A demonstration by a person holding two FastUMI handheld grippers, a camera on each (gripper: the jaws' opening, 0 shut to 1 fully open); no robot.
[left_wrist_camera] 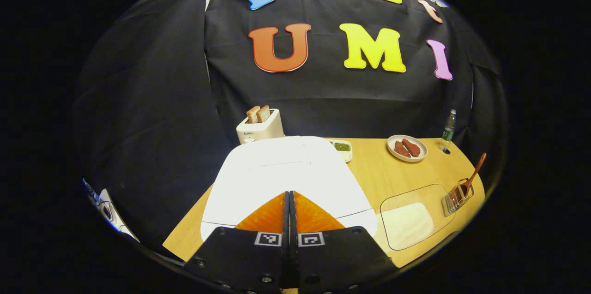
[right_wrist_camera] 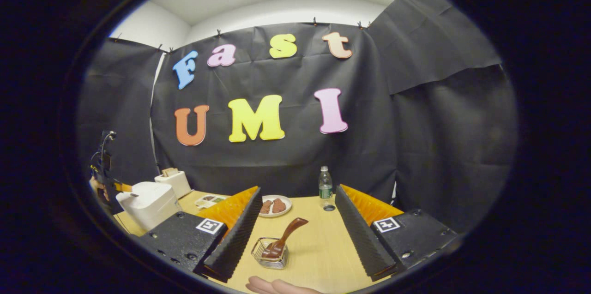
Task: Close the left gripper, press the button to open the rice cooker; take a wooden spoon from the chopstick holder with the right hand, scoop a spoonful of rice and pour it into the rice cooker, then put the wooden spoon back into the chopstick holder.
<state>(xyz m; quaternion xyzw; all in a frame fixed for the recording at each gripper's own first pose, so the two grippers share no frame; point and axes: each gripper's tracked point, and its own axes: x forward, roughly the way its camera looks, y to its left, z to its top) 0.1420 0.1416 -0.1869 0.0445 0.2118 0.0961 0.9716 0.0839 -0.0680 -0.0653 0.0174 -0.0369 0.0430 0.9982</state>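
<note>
Wooden table (left_wrist_camera: 369, 169) bears white, lid-shut rice cooker (left_wrist_camera: 286, 178).

At centre left of the left gripper view, white toaster (left_wrist_camera: 259, 130) with two bread slices (left_wrist_camera: 258, 113) upright in its slots. Right of it, small white dish of green stuff (left_wrist_camera: 342, 148), round plate (left_wrist_camera: 407, 148) with two reddish-brown pieces, green-labelled plastic bottle (left_wrist_camera: 448, 128) at far right, loose bottle cap (left_wrist_camera: 445, 150) beside. All on wooden counter (left_wrist_camera: 369, 169).

My rice cooker (left_wrist_camera: 286, 178) was plain white, the toaster (left_wrist_camera: 259, 130) cream. The worktop (left_wrist_camera: 369, 169) showed pale yellow wood grain. The wooden spoon (right_wrist_camera: 282, 238) was reddish brown in a silver wire chopstick holder (right_wrist_camera: 270, 257). The bottle (right_wrist_camera: 325, 188) wore a green label.
</note>
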